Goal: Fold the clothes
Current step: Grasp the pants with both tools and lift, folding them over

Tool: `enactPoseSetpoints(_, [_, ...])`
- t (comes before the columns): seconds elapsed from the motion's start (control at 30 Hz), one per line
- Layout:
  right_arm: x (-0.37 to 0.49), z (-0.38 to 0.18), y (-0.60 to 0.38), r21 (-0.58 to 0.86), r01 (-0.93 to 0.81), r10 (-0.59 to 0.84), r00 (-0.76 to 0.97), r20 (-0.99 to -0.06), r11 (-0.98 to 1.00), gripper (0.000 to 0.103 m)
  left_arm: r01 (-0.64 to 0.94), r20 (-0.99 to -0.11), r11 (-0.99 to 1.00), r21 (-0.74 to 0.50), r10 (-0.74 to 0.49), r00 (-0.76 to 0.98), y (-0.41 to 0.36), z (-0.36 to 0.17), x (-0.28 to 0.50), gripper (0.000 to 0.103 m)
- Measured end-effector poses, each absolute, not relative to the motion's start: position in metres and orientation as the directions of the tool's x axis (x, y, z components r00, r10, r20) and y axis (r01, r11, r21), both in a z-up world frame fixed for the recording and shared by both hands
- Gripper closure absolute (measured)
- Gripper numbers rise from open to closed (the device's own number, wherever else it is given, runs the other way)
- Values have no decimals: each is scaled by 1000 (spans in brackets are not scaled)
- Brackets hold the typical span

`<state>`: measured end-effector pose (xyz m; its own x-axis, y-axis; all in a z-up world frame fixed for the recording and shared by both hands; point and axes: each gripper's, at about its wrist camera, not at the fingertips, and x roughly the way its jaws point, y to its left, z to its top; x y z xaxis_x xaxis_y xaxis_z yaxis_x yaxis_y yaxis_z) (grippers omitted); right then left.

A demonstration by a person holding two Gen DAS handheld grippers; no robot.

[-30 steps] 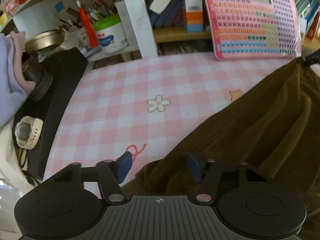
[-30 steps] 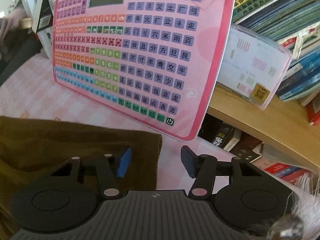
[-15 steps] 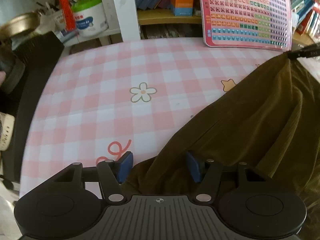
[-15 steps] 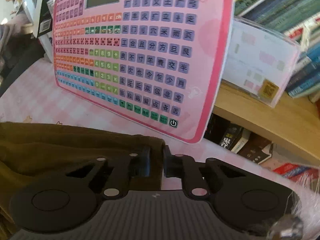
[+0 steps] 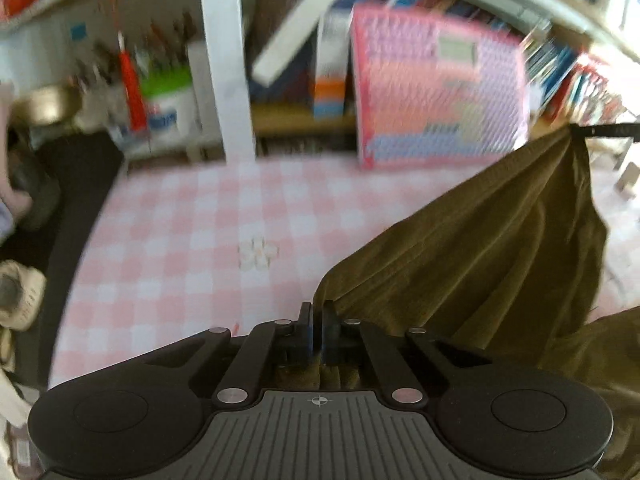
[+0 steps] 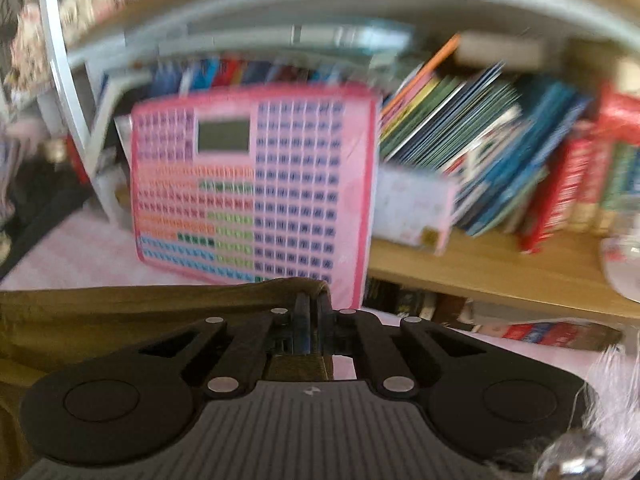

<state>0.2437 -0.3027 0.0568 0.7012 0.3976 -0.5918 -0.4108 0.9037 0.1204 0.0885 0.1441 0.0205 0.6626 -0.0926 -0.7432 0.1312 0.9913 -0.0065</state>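
Olive-brown corduroy garment is hanging, edges blurred, lower part cut off; left gripper and right gripper are each pinching a corner, jaws pressed together.

Motion blur smears the shelf books and pink chart across both views; the brown garment runs off the frame's lower right, its shape unreadable.
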Motion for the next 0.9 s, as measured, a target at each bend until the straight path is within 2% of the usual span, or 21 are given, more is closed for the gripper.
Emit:
enactPoseSetpoints(0.13, [203,89,-318,120,-354,363,775,-518,927,100,181,-656,982,46,-107,747,129,45,50,101])
enactPoseSetpoints(0.3, [115,70,-333,170,-233,288,786,-548,958,100,228,-553,967,117,-127,823,111,59,3,101])
enactPoseSetpoints(0.47, [27,51,-347,214,-106,213,786,-581,971,100,294,-486,938,181,-175,856,101,62,-46,101])
enactPoseSetpoints(0.57, [-26,40,-355,237,-28,169,780,-602,971,100,353,-504,915,194,-216,836,100,55,-75,101])
enactPoseSetpoints(0.67, [-79,29,-363,257,50,126,772,-624,965,99,383,-561,913,141,-245,791,107,42,-93,100])
enactPoseSetpoints(0.7, [-97,25,-366,264,76,112,768,-631,962,98,380,-580,918,110,-251,775,110,38,-98,94])
enactPoseSetpoints(0.77, [-122,15,-369,273,145,73,752,-655,951,98,356,-608,933,57,-251,753,116,27,-106,91])
enactPoseSetpoints(0.83, [-138,2,-370,277,230,24,727,-686,933,94,293,-623,956,-2,-230,748,121,20,-114,85])
enactPoseSetpoints(0.9, [-154,-7,-370,296,308,-9,708,-706,904,64,196,-622,976,-100,-214,753,130,18,-121,81])
